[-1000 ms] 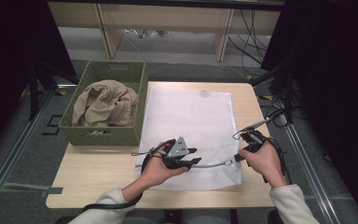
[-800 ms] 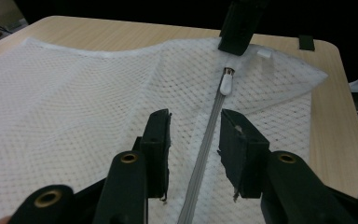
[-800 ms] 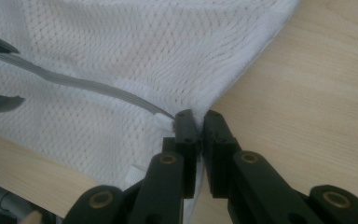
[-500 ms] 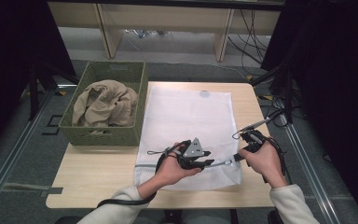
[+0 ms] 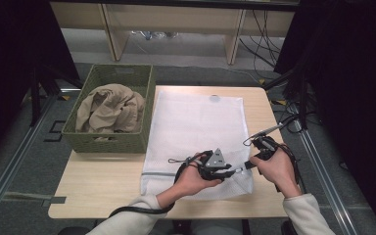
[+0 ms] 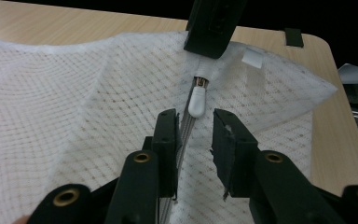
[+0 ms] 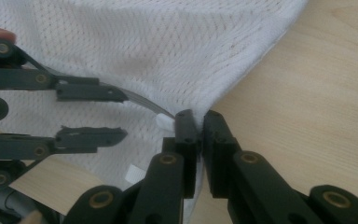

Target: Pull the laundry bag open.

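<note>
The white mesh bag (image 5: 198,132) lay flat on the counter (image 5: 103,183), its near edge under both tongs. The left tongs (image 6: 193,135) had just been closing, still apart, with the zipper pull (image 6: 198,101) just ahead of its jaws, untouched. The right tongs (image 7: 200,122) were pinched on the bag's corner beside the zipper's end.

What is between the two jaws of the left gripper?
In the left gripper view, the zipper of the mesh bag runs between them; its white pull sits just beyond.
</note>
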A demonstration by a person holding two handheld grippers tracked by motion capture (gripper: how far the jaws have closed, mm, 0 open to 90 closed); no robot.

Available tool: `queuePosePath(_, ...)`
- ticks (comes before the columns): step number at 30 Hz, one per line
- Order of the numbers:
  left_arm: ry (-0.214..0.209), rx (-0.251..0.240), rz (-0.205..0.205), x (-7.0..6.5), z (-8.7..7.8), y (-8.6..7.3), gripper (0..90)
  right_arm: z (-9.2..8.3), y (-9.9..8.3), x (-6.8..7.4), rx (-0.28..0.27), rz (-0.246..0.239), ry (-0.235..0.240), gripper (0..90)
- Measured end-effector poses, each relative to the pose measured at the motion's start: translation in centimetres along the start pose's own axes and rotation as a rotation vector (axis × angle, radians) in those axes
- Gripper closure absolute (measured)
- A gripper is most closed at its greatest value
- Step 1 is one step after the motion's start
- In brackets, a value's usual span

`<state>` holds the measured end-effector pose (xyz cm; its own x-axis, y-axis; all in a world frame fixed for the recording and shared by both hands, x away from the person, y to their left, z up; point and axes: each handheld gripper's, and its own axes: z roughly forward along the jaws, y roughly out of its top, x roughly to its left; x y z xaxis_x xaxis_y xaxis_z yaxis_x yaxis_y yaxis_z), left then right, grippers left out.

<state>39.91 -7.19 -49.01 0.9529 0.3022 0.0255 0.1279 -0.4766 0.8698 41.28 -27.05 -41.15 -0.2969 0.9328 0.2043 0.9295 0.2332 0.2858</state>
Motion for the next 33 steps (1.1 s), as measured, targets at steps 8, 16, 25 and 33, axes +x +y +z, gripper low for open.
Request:
queuePosePath(8,-0.026,0.033,-0.034,-0.2,1.4,0.1,71.5,0.0,0.0,-0.1,-0.012,-0.043,-0.001,86.2)
queuePosePath(16,-0.043,0.031,-0.077,-0.2,2.2,-0.1,73.5,0.0,0.0,-0.2,-0.013,-0.049,0.001,86.2)
queuePosePath(25,-0.057,0.014,-0.116,-0.2,2.0,0.2,77.8,0.0,0.0,-0.1,-0.001,-0.031,0.002,86.2)
queuePosePath(33,-0.072,0.011,-0.141,-0.3,2.4,0.2,79.8,0.1,0.0,0.0,-0.003,-0.033,-0.005,86.2)
